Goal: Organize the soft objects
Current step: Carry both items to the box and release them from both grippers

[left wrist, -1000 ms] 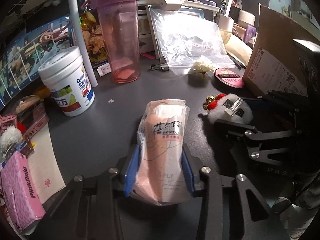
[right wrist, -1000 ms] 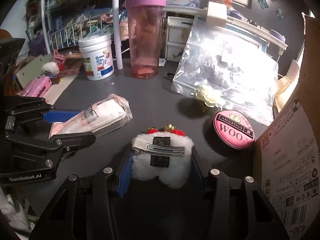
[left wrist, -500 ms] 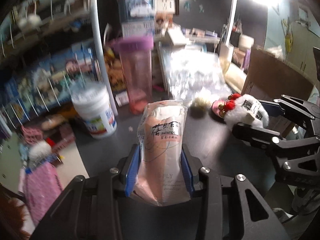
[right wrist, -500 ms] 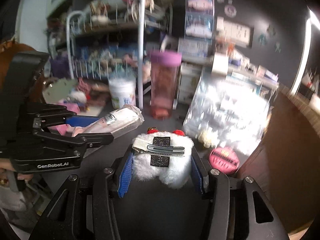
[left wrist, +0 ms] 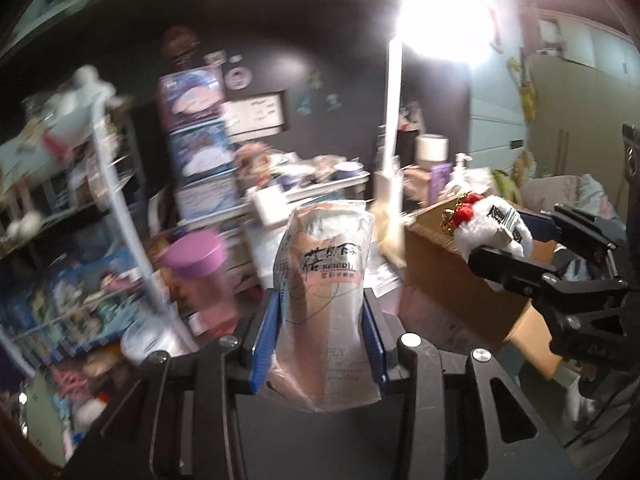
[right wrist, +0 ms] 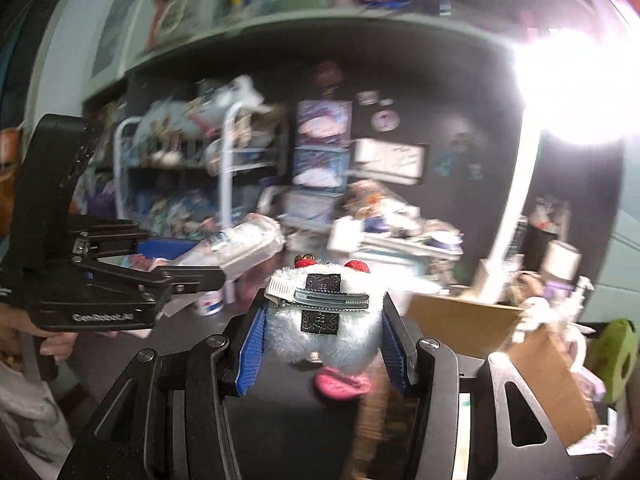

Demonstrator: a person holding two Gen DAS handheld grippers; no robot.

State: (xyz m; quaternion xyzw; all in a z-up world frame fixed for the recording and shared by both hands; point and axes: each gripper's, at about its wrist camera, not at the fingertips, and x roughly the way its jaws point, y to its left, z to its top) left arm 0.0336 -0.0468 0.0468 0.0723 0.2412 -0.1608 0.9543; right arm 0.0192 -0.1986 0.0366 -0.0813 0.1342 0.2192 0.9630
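My left gripper [left wrist: 320, 316] is shut on a pink tissue pack [left wrist: 324, 292] in clear wrap, held high above the desk. My right gripper [right wrist: 324, 328] is shut on a white fluffy hair clip [right wrist: 324, 320] with red pompoms and a metal clip. In the left wrist view the right gripper [left wrist: 516, 248] holds the fluffy clip [left wrist: 488, 224] over the cardboard box [left wrist: 452, 280]. In the right wrist view the left gripper [right wrist: 208, 260] with the tissue pack [right wrist: 244, 244] is at the left.
An open cardboard box [right wrist: 480, 328] stands at the right. A pink tumbler [left wrist: 196, 272] and a white tub [left wrist: 156, 340] stand on the dark desk at the left. A wire shelf rack [right wrist: 180, 176] and a bright lamp [left wrist: 440, 20] are behind.
Both grippers have risen well above the desk with their objects. The views have tilted upward toward the shelves and lamp.
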